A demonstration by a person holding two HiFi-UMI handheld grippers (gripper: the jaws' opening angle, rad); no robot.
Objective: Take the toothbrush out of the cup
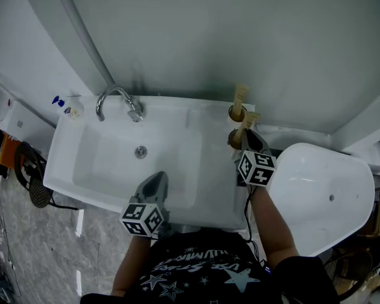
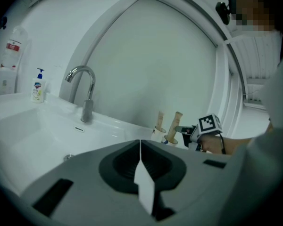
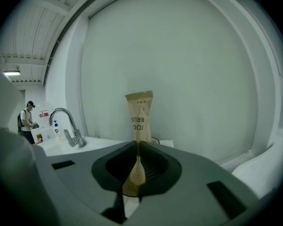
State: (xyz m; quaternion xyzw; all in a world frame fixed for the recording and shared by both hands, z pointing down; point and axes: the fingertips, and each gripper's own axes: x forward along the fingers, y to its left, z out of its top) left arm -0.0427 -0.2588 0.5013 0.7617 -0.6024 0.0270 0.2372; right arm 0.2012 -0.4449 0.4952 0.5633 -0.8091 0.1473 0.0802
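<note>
Two brown cups stand at the back right of the white sink counter, each with a tan paper-wrapped toothbrush upright in it. My right gripper [image 1: 247, 139] reaches over the nearer cup [image 1: 234, 139] and is shut on its toothbrush [image 1: 248, 121]. In the right gripper view the packet [image 3: 140, 119] rises between the pinched jaws of my right gripper [image 3: 137, 147]. The farther cup [image 1: 236, 113] holds the other toothbrush [image 1: 240, 95]. My left gripper [image 1: 154, 183] hovers over the basin's front edge, shut and holding nothing; seen from it, the cups [image 2: 170, 139] lie far right.
A chrome faucet [image 1: 117, 100] and a soap bottle [image 1: 68, 106] stand at the back left of the basin [image 1: 107, 170], with a drain [image 1: 140, 151] in it. A white rounded fixture [image 1: 323, 195] sits right of the counter. A wall rises close behind the cups.
</note>
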